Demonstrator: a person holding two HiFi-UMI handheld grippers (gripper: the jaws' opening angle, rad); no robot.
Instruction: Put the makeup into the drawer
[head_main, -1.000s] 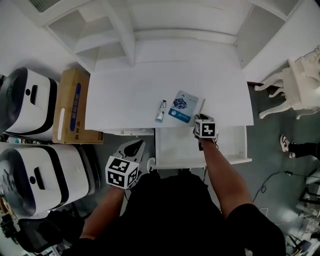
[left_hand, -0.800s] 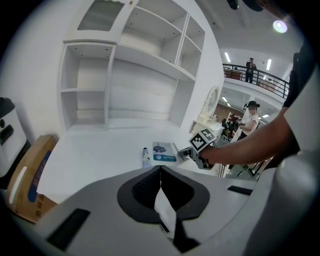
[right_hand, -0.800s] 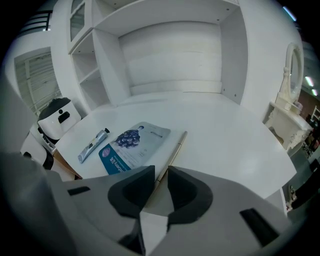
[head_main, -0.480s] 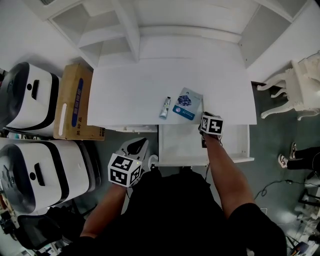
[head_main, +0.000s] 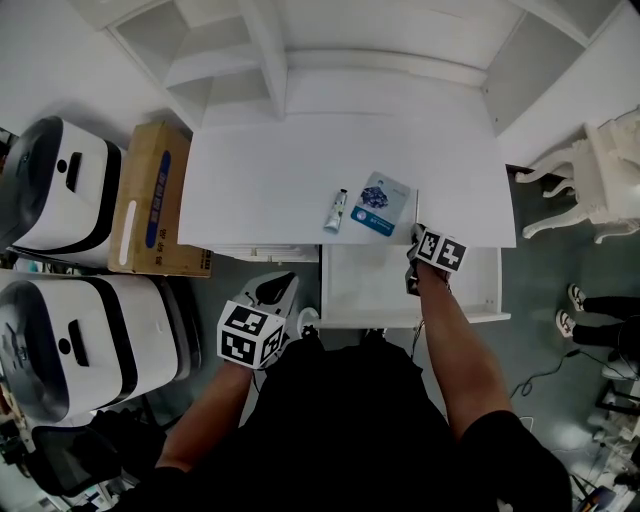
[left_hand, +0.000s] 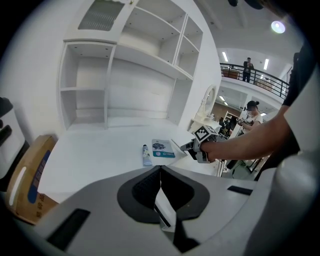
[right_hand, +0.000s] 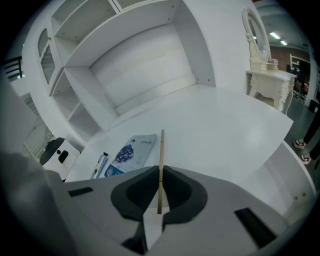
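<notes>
The makeup is not in the drawer yet, as far as the pictures show. It lies on the big white desk, near the front edge. Under that edge the drawer stands pulled out, and the part of its inside that I can see has nothing in it. So I judge the task to be at its beginning: the drawer is ready, and every piece must still go in.

The biggest piece is a flat blue and white packet. Just beside it, on its left in the head view, lies a small tube, close to the packet; I cannot tell if they touch. The smallest is a thin flat piece, seen only from its edge, so I cannot say what it is.

The right gripper is at the desk's front edge, above the open drawer. Its jaws have just been closing, and now they are nearly together and pinch this thin piece between the pads.

The left gripper waits low, well apart from the desk. Its jaws are together and hold nothing.
</notes>
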